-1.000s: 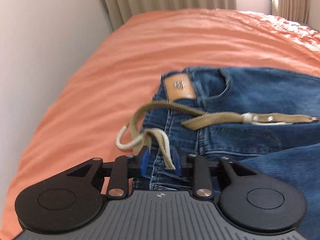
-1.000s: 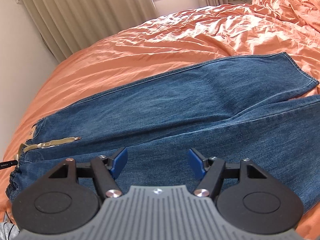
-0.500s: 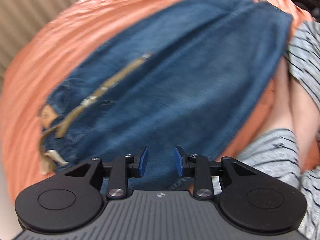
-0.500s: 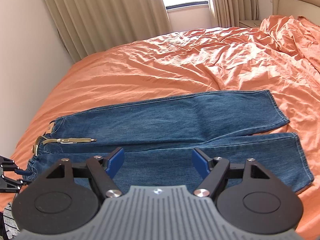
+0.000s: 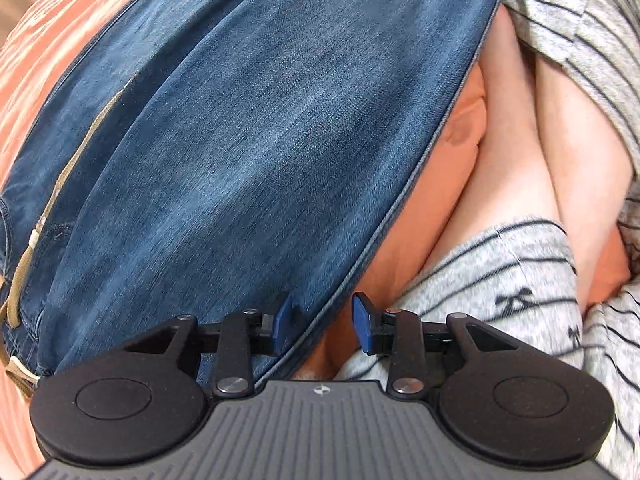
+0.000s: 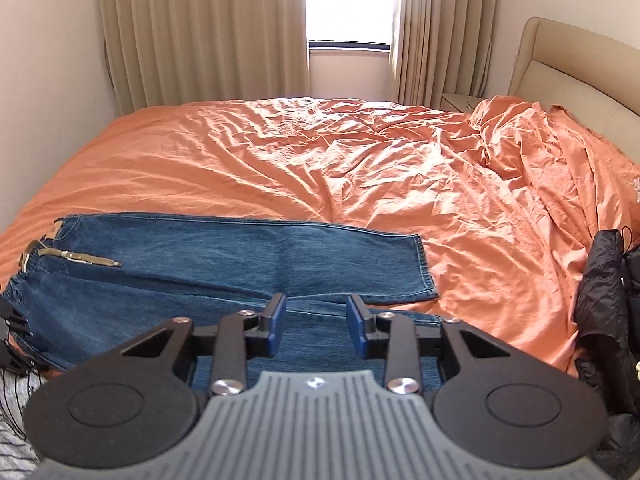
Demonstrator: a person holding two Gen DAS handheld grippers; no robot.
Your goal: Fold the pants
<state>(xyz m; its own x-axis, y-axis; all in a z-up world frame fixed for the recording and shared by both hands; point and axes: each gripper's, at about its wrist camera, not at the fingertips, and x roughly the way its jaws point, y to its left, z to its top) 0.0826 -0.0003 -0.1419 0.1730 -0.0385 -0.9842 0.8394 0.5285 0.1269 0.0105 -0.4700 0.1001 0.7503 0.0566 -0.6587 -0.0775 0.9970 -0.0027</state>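
Blue jeans (image 6: 224, 264) lie flat on the orange bed, waistband at the left with a tan belt (image 6: 80, 257), legs running right. In the left wrist view the jeans (image 5: 248, 128) fill the frame and the belt (image 5: 52, 200) shows at the left edge. My left gripper (image 5: 322, 326) is open and empty, right above the near seam edge of the jeans. My right gripper (image 6: 316, 326) is open and empty, held above the near leg close to its hem.
The orange bedsheet (image 6: 360, 168) is wrinkled and bunched at the right. A black garment (image 6: 604, 300) lies at the right edge. The person's bare legs (image 5: 520, 152) and striped grey shorts (image 5: 500, 280) are beside the jeans. Curtains and a window stand behind the bed.
My left gripper let go of the belt end and swung from the waistband to the near edge of the jeans. My right gripper pulled back and its jaws narrowed.
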